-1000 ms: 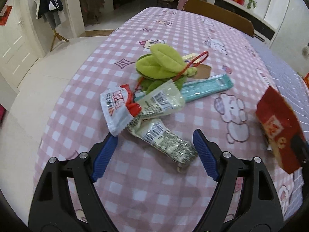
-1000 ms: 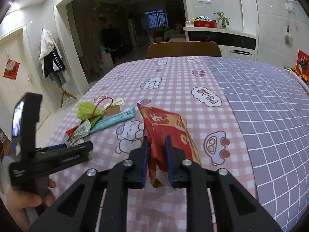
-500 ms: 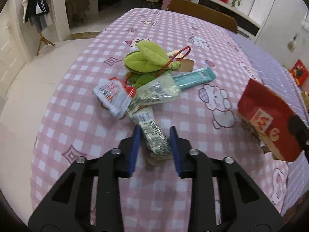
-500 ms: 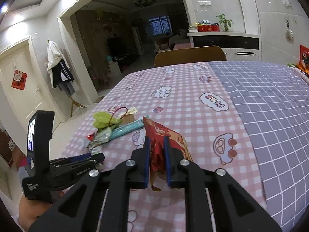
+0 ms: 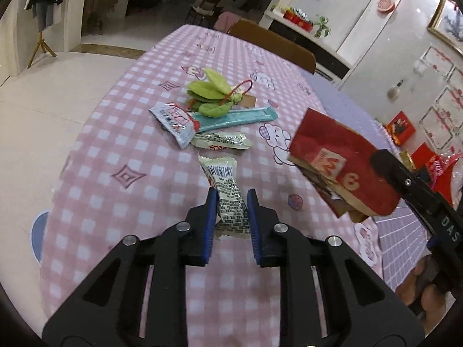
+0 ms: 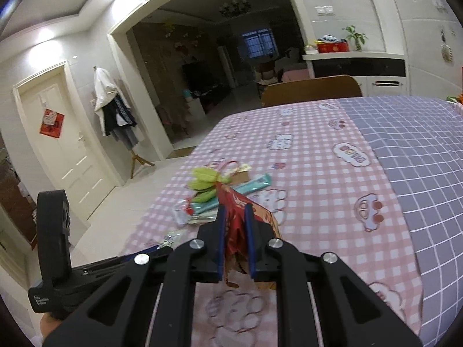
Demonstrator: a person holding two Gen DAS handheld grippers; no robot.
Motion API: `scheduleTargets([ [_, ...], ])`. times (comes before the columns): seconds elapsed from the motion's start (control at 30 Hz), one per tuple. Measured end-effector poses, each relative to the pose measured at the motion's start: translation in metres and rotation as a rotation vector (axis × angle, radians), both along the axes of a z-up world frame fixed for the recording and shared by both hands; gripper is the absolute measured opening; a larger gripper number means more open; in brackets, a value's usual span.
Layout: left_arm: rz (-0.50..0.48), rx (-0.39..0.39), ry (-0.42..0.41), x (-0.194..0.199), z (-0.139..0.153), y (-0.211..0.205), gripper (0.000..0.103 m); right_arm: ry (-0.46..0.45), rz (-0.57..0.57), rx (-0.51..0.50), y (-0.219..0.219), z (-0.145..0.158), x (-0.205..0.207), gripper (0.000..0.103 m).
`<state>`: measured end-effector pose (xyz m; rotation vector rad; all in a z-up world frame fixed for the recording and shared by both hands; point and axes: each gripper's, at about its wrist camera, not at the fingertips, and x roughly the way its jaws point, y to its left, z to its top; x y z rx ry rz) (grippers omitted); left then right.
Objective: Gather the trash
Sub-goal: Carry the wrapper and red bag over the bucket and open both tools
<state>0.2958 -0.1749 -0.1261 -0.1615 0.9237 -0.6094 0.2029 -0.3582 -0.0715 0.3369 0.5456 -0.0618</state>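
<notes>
My left gripper (image 5: 231, 195) is shut on a cream snack wrapper (image 5: 227, 190) with a barcode and holds it above the pink checked tablecloth (image 5: 115, 144). My right gripper (image 6: 235, 212) is shut on the rim of a red paper bag (image 6: 235, 225), lifted off the table; the bag also shows at the right in the left wrist view (image 5: 338, 164). On the table lie a white and red wrapper (image 5: 175, 121), a second cream wrapper (image 5: 222, 141) and a teal wrapper (image 5: 240, 118).
A green plush toy (image 5: 211, 92) with a red loop lies behind the wrappers. A wooden chair (image 5: 272, 43) stands at the far table edge. The cloth turns purple checked (image 6: 419, 159) on the right. The left table edge drops to the floor.
My left gripper closed on the cream wrapper and lifted it away from the pile. My right gripper raised the red bag and both views rose higher above the table.
</notes>
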Motion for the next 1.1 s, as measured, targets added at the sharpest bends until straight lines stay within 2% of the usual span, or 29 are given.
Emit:
scheduleTargets([
  [0.2,0.057,-0.064,-0.023,-0.018,0.013,0.053,0.021,-0.020,0.103,-0.005,0.053,0.012,0.002,0.012],
  [0.43,0.211,-0.089,-0.060,-0.035,0.020,0.150,0.021,-0.017,0.281,-0.008,0.143,0.015,0.020,0.012],
  [0.6,0.350,-0.085,-0.056,-0.044,0.010,0.229,0.021,0.005,0.436,-0.002,0.222,0.008,0.038,0.012],
  [0.77,0.529,-0.067,-0.003,-0.046,-0.022,0.313,0.021,0.071,0.597,0.024,0.306,-0.017,0.059,0.012],
  [0.9,0.650,-0.035,0.073,-0.040,-0.063,0.362,0.021,0.160,0.691,0.029,0.369,-0.056,0.080,0.012],
  [1.1,0.729,-0.031,0.183,-0.021,-0.119,0.400,0.021,0.283,0.734,-0.011,0.435,-0.121,0.112,0.012],
])
